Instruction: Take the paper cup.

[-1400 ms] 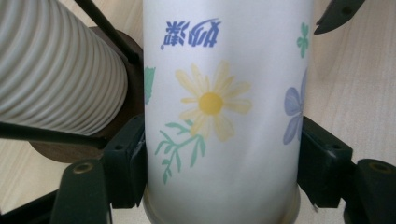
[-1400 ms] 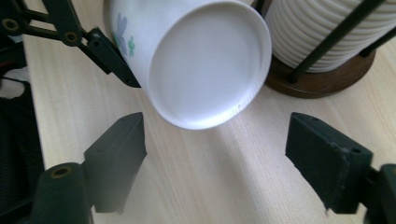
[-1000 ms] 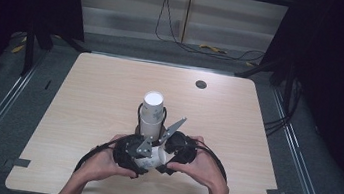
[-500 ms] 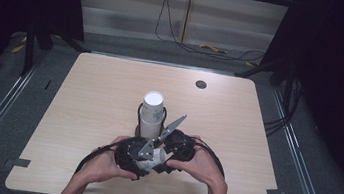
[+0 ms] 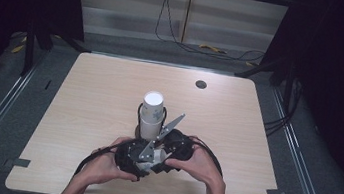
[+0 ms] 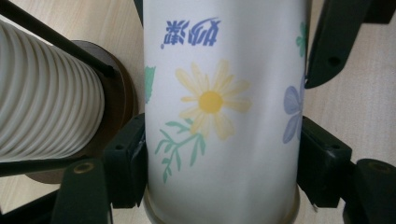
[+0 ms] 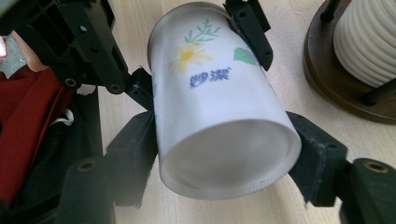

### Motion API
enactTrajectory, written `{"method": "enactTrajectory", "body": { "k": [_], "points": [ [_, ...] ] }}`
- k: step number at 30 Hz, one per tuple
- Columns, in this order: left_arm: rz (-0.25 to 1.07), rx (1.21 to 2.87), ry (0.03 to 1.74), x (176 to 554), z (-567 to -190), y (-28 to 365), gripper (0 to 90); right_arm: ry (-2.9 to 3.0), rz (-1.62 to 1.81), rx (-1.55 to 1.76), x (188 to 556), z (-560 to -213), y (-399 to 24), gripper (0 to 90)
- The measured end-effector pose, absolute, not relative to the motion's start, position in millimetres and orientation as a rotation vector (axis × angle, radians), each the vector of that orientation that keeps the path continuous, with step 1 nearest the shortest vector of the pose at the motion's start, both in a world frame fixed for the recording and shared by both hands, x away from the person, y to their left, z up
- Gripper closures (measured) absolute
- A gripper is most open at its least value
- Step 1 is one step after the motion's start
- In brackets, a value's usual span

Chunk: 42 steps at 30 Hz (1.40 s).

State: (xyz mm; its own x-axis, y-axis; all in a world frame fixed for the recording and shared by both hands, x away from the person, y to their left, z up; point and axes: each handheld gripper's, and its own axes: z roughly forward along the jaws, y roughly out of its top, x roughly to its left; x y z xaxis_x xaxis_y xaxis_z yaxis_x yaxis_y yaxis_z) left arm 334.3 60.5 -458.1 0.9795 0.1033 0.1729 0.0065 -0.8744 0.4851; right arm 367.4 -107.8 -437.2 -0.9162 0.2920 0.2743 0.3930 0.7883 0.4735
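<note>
Both my tongs pinch one flowered paper cup (image 6: 219,112) just above the surface (image 5: 255,138), near its front edge: the left tongs (image 6: 219,154) clamp its sides, and the right tongs (image 7: 224,154), jaws just closing in, grip its near end. Beside it stands a ribbed cup stack (image 7: 369,37) on a wooden holder (image 7: 336,79). Squeezing harder, I judge, could crumple the thin wall.

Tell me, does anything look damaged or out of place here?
Nothing looks damaged. The flowered paper cup lies on its side between both grippers, left gripper and right gripper, beside the stack of cups.
</note>
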Motion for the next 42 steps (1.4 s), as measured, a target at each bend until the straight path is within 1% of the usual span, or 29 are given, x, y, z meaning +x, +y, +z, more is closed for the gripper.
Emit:
{"method": "enactTrajectory", "body": {
  "k": [8, 20, 31, 42],
  "points": [
    [0.289, 2.603, 0.056, 332.5, -458.6, 62.3, 29.5, -2.806, -0.829, -0.508, 366.7, -436.1, -106.6, 32.3],
    [0.261, 2.577, 0.063, 333.8, -460.0, 62.7, 26.7, -2.811, -0.834, -0.508, 365.1, -435.0, -108.3, 33.4],
    [0.23, 2.5, 0.125, 335.4, -461.7, 67.0, 24.0, -2.811, -0.852, -0.514, 363.4, -432.0, -111.1, 34.4],
    [0.228, 2.45, 0.168, 338.6, -460.4, 73.4, 18.9, -2.817, -0.924, -0.554, 363.2, -435.0, -113.3, 34.4]
  ]
}}
